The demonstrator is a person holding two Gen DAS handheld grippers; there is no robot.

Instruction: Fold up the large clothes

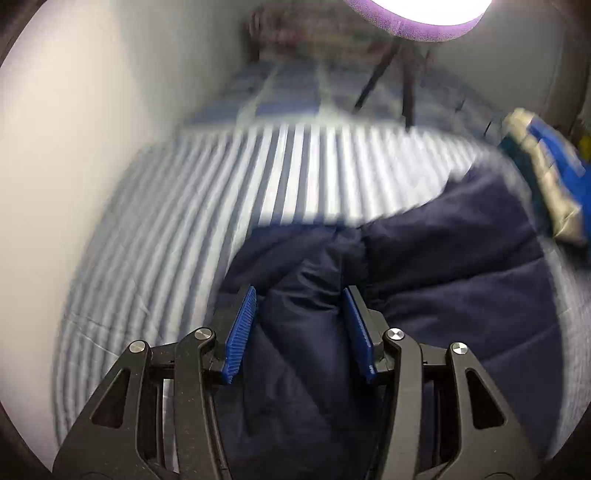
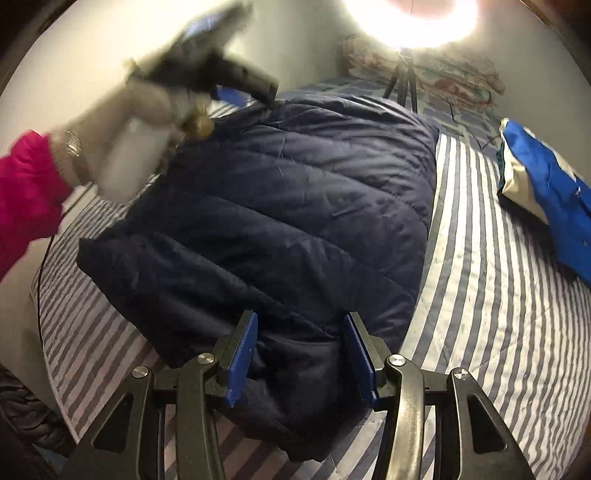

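1. A dark navy quilted puffer jacket (image 2: pixel 288 206) lies spread on a bed covered by a blue-and-white striped quilt (image 2: pixel 491 280); the jacket fills the area straight ahead of the right gripper (image 2: pixel 300 354) and reaches back between its fingers.
2. The right gripper's blue-padded jaws stand apart, with a fold of the jacket's near edge lying between them; neither pad visibly pinches the cloth.
3. The left gripper (image 1: pixel 300 328) also has its jaws spread, with bunched navy fabric rising between them and more jacket ahead and to its right. This view is motion-blurred, so whether the pads touch the fabric is hard to tell.
4. Only the right wrist view shows the left gripper from outside: a blurred black tool (image 2: pixel 218 70) at the jacket's far-left edge, held by a hand (image 2: pixel 147 107) with a magenta sleeve (image 2: pixel 26 199) behind it.
5. A folded bright blue and cream garment (image 2: pixel 546 195) lies to the right of both grippers, apart from the jacket.
6. A tripod with a glowing ring light (image 2: pixel 406 22) stands beyond the jacket, with floral pillows (image 2: pixel 443 70) behind it.
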